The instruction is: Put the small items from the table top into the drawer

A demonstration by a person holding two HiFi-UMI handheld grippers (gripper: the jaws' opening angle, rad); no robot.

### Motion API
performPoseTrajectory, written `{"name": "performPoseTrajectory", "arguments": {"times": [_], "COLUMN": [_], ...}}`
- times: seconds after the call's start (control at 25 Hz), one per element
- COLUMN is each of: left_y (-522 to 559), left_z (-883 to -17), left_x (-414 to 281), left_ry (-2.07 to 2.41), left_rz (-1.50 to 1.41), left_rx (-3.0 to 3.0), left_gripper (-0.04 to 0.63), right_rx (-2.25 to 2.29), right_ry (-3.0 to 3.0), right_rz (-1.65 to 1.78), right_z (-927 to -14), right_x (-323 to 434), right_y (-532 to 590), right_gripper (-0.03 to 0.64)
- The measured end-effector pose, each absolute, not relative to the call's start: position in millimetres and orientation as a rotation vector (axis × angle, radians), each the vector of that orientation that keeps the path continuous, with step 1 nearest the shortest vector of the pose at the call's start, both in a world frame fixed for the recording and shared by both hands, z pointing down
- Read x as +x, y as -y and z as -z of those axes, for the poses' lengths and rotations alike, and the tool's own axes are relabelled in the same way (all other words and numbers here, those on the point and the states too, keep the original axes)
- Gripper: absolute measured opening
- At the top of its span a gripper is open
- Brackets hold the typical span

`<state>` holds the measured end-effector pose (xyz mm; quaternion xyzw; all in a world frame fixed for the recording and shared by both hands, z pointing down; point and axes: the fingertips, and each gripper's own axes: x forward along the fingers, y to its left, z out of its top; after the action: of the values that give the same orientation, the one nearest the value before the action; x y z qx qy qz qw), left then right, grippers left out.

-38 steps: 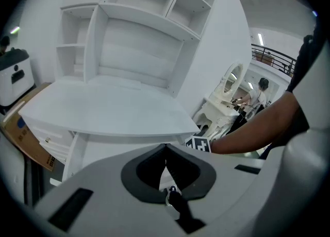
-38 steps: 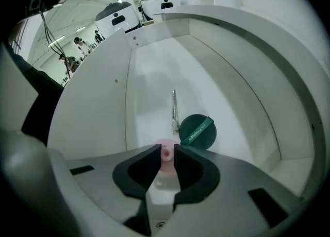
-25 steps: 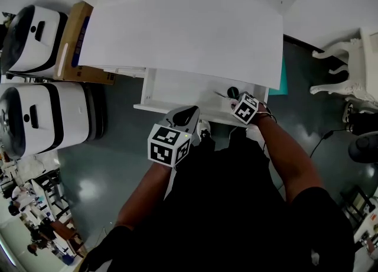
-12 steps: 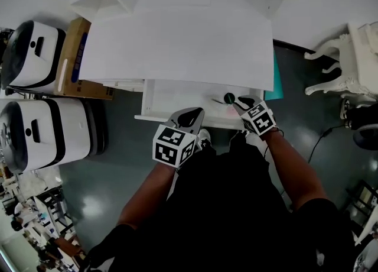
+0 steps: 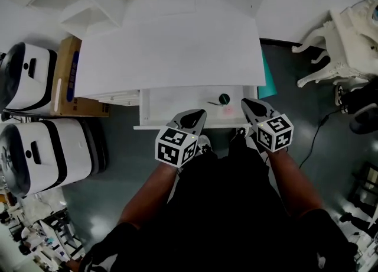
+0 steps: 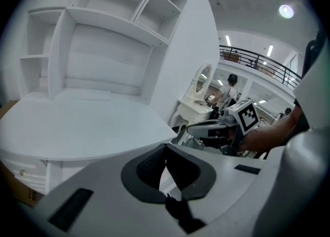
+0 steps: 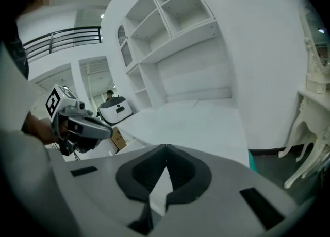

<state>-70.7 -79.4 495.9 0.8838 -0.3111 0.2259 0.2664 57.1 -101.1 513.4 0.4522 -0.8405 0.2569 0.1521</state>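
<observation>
claws both pressed together, empty: right claw (image 5: 246, 103) has just closed on nothing, near left claw (image 5: 199, 113). small items (image 5: 224, 98) lie in the open drawer (image 5: 155, 96); surface (image 5: 171, 46) looks bare, so a square, even push on the drawer front would suit.

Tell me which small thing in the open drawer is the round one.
The dark round item. The pinkish item nearer the drawer front is paler; the thin item beside it is a streak.
</observation>
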Motion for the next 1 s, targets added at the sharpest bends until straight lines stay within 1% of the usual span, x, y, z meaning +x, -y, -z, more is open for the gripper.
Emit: {"name": "performPoseTrajectory", "arguments": {"times": [0.44, 0.76, 1.0], "left_y": [61.0, 55.0, 46.3], "left_z": [-488.4, -483.1, -481.1], "left_x": [-57.9, -52.0, -34.6], "left_ry": [0.727, 0.775, 0.839], "left_rz": [-0.620, -0.594, -0.581], "left_rx": [2.468, 2.461, 2.437], "left_gripper": [0.011, 0.011, 0.010], "right_rx": [1.410, 1.359, 1.283], "right_ry": [2.494, 2.496, 2.505], "right_rz": [-0.863, -0.755, -0.715], "right_z": [-486.7, -482.7, -480.1], "right_x": [55.6, 60.3, 72.2], "right_y": [63.2, 59.3, 53.1], "right_gripper": [0.028, 0.028, 0.026]}}
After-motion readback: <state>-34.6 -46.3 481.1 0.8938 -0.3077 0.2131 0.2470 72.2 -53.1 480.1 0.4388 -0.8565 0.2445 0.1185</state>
